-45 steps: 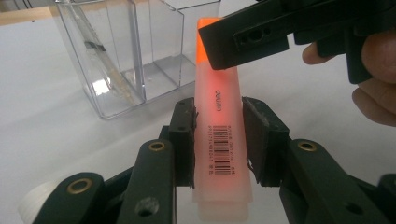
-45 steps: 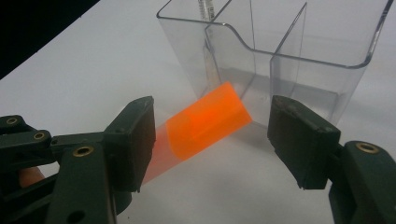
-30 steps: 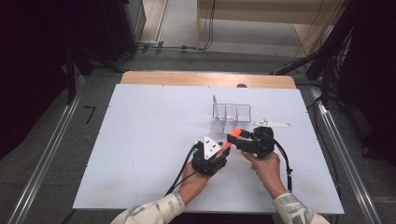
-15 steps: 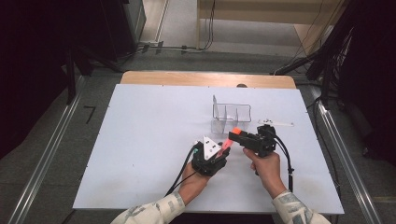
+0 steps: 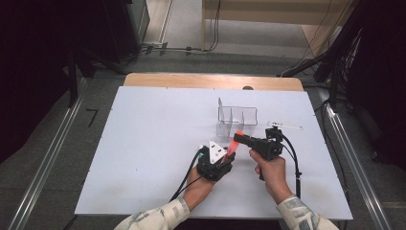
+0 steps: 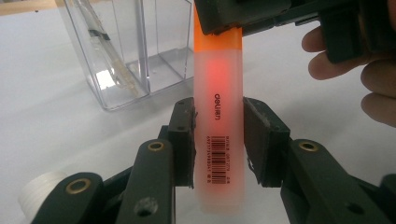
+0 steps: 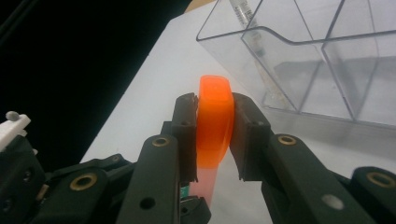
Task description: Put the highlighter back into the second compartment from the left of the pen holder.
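Note:
An orange highlighter (image 6: pixel 218 93) with a translucent body and a barcode stands nearly upright between the pads of my left gripper (image 6: pixel 218 140), which is shut on its body. Over the table's front middle, the left gripper (image 5: pixel 228 153) and right gripper (image 5: pixel 238 136) meet at the highlighter (image 5: pixel 233 144). My right gripper (image 7: pixel 215 135) has just been closing, and its pads now press both sides of the orange cap (image 7: pixel 215 116). From the left gripper view, the right gripper (image 6: pixel 243 14) grips the top end, with the person's fingers (image 6: pixel 369 79) beside it.
A clear plastic organizer (image 5: pixel 237 117) with several compartments stands just beyond the grippers; a slim pen (image 6: pixel 112 56) leans in one compartment. A thin white item (image 5: pixel 285 126) lies to its right. A white round thing (image 6: pixel 42 186) sits near the left gripper.
Both hands have kept their place. The right gripper's jaws have drawn in around the orange cap end of the highlighter.

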`<action>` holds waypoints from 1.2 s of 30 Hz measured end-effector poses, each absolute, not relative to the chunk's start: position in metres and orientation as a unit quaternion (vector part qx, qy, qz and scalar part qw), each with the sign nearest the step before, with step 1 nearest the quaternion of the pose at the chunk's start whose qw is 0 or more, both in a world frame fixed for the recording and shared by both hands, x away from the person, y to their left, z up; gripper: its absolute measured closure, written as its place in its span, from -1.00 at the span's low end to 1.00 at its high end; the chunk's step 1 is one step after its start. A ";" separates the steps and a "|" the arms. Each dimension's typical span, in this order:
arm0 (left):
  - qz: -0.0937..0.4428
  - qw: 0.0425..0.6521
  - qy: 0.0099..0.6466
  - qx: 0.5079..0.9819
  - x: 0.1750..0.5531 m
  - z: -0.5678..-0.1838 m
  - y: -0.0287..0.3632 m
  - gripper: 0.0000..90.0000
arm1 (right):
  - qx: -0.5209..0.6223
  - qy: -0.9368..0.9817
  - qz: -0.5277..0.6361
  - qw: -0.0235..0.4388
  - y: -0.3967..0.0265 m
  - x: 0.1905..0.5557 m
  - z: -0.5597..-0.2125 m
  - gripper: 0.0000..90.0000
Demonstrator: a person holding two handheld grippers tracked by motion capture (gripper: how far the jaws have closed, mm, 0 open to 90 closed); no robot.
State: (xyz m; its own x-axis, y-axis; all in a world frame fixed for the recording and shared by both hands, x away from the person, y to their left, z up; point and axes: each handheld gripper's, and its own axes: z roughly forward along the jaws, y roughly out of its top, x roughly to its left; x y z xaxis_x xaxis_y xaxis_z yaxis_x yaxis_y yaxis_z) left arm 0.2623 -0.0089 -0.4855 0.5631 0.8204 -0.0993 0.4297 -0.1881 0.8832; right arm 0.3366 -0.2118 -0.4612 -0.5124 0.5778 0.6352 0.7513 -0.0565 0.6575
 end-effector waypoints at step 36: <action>0.188 0.453 0.421 0.763 0.260 -0.480 0.004 -0.27 | -0.472 -0.673 -0.569 0.028 -0.219 0.336 -0.444 0.60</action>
State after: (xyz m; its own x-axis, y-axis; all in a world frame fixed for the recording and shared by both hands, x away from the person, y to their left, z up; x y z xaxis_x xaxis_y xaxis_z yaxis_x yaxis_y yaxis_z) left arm 0.2601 0.0038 -0.4796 0.5748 0.8128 -0.0946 0.4723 -0.2350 0.8495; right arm 0.3355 -0.2187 -0.4437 -0.5534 0.6029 0.5747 0.6675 -0.0916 0.7390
